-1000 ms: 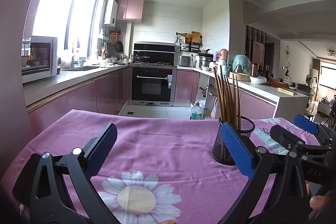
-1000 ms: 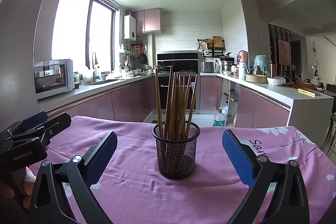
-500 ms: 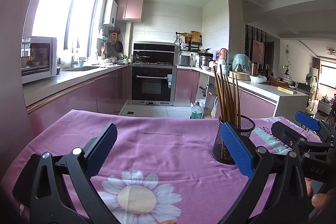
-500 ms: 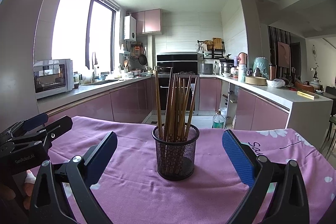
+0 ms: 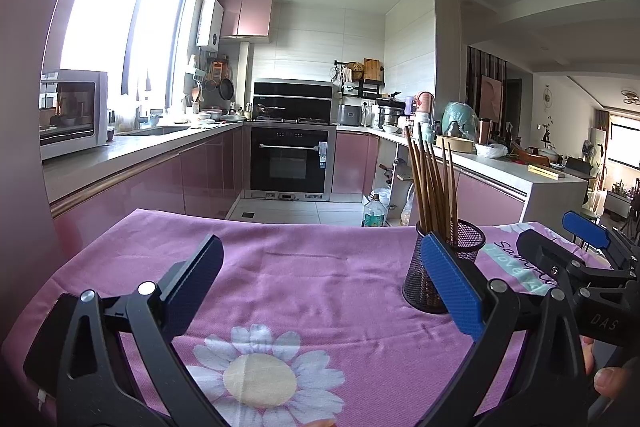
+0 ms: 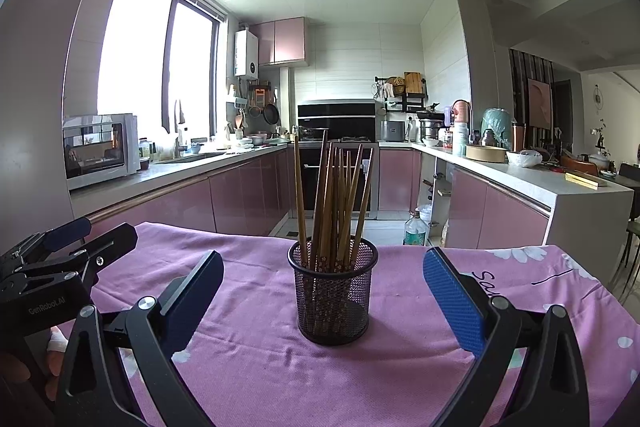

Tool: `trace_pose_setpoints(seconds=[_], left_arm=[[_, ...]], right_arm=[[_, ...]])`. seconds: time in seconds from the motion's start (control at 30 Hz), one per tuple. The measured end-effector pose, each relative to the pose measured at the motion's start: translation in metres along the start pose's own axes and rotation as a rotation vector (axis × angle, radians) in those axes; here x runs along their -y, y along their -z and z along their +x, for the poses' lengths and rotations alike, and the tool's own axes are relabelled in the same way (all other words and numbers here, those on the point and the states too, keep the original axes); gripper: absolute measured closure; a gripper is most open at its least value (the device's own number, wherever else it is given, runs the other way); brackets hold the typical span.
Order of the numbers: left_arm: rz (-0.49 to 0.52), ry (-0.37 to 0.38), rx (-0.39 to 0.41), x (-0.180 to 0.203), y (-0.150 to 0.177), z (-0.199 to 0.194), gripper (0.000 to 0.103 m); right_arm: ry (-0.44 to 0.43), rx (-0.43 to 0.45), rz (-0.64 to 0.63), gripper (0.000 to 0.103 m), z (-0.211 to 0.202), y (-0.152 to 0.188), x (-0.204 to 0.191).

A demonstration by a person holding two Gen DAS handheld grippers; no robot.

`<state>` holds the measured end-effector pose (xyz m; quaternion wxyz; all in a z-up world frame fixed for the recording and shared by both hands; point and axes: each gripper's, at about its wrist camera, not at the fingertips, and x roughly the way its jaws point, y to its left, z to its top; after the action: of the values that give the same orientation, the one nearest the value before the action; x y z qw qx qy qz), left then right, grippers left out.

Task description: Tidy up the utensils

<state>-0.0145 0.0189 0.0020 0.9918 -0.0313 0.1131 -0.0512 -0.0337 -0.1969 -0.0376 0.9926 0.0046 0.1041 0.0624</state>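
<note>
A black mesh cup (image 6: 333, 297) stands upright on the purple flowered tablecloth (image 6: 256, 367) and holds several brown wooden chopsticks (image 6: 334, 195). My right gripper (image 6: 323, 297) is open and empty, with the cup centred just beyond its two blue-padded fingers. My left gripper (image 5: 320, 285) is open and empty over the cloth, left of the cup (image 5: 442, 269), whose chopsticks (image 5: 432, 183) rise behind its right finger. Each gripper also shows at the edge of the other's view, the right gripper (image 5: 580, 247) and the left gripper (image 6: 68, 251).
The table's far edge (image 6: 360, 247) drops to the kitchen floor. Beyond are pink cabinets, an oven (image 5: 290, 163), a microwave (image 6: 100, 149) on the left counter and a cluttered right counter (image 6: 520, 171). A water bottle (image 6: 414, 229) stands on the floor.
The right gripper has drawn back slightly from the cup. The left gripper has barely moved. Both stay open.
</note>
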Motion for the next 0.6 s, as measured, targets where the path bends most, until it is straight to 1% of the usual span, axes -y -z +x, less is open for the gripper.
trace_pose_setpoints(seconds=[0.6], left_arm=[[0.000, 0.000, -0.001, 0.0001, 0.0001, 0.0000, 0.005]], right_arm=[[0.002, 0.003, 0.005, 0.006, -0.0004, 0.0004, 0.0006]])
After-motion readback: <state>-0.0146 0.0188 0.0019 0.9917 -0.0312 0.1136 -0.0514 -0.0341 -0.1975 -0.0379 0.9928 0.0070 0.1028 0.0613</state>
